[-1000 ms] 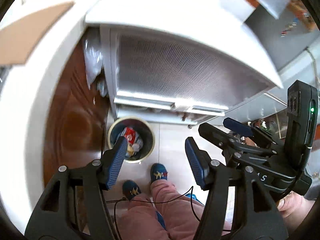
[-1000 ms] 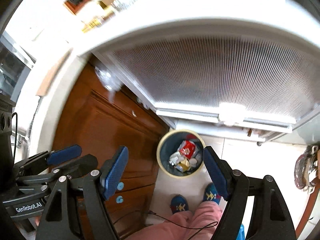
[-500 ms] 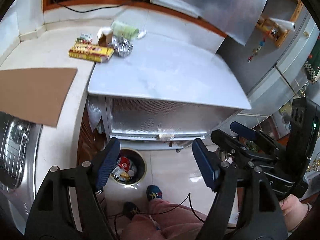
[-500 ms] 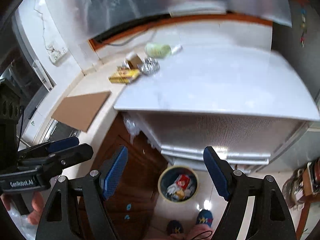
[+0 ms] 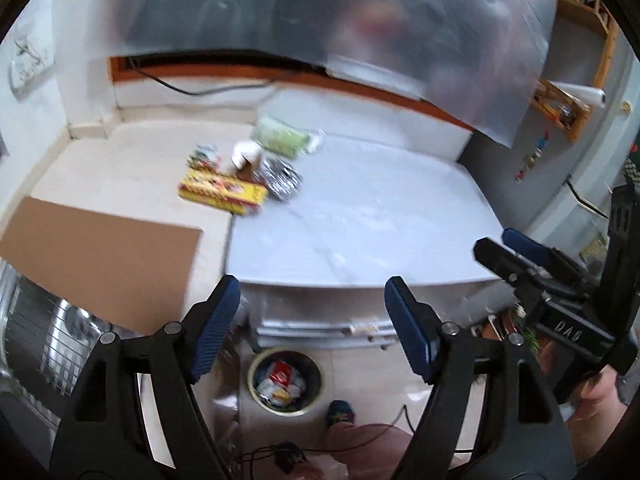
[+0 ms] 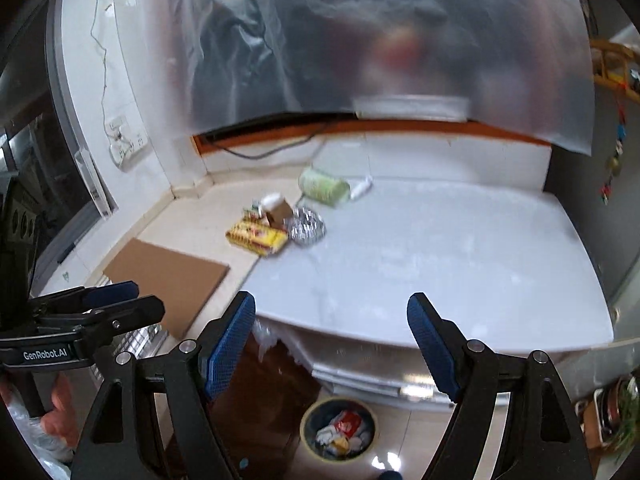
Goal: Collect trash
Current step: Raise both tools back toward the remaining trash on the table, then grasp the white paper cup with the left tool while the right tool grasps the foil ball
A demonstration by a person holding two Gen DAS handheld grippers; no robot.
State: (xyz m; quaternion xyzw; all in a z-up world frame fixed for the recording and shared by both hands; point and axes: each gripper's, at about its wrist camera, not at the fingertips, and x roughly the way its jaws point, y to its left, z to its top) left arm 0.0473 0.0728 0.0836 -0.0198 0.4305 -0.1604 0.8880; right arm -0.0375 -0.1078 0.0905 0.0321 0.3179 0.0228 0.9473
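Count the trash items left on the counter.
5, clustered at the back: yellow box, foil ball beside it, paper cup, green package, small packet. Others may be hidden behind.

yellow box (image 5: 222, 193): flat on the counter, nearest of the far cluster
foil (image 5: 281, 178): crumpled, touching the box's right end
green pack (image 5: 281, 139): lying farthest back
cup (image 5: 247, 153): tipped over, behind the box
bin (image 5: 284, 377): on the floor, holding wrappers
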